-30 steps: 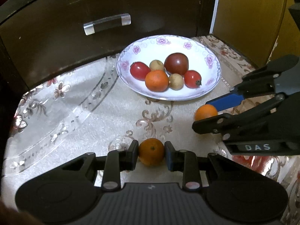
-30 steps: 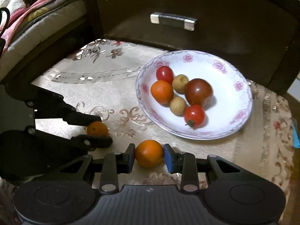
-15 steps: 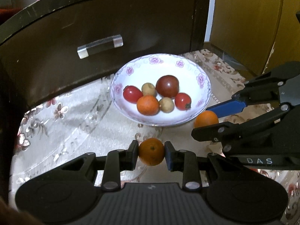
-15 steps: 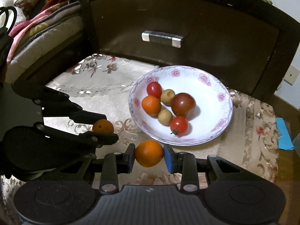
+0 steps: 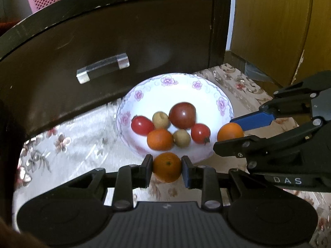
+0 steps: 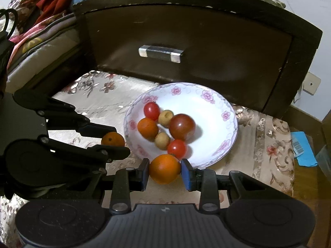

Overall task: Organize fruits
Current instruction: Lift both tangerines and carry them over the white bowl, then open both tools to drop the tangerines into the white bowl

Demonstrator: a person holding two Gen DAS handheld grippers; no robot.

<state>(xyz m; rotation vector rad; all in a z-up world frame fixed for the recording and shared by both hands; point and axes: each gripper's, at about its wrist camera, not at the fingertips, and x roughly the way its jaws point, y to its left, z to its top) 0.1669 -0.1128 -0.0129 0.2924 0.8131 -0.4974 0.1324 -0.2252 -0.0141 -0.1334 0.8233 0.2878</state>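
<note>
With each gripper clamped on its own fruit, left gripper (image 5: 167, 170) pinching one small orange (image 5: 167, 167) and right gripper (image 6: 164, 171) gripping the other orange (image 6: 164, 168), both sit at the plate (image 5: 206, 88) near rim. Suggest carrying them past the rim one at a time, lowering into bare white beside the piled tomatoes (image 5: 182, 115), then releasing gently so nothing rolls off.

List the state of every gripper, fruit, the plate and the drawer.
Left gripper: shut on an orange.
Right gripper: shut on a second orange.
Plate: on the tablecloth, holding six fruits.
Drawer: closed.
</note>
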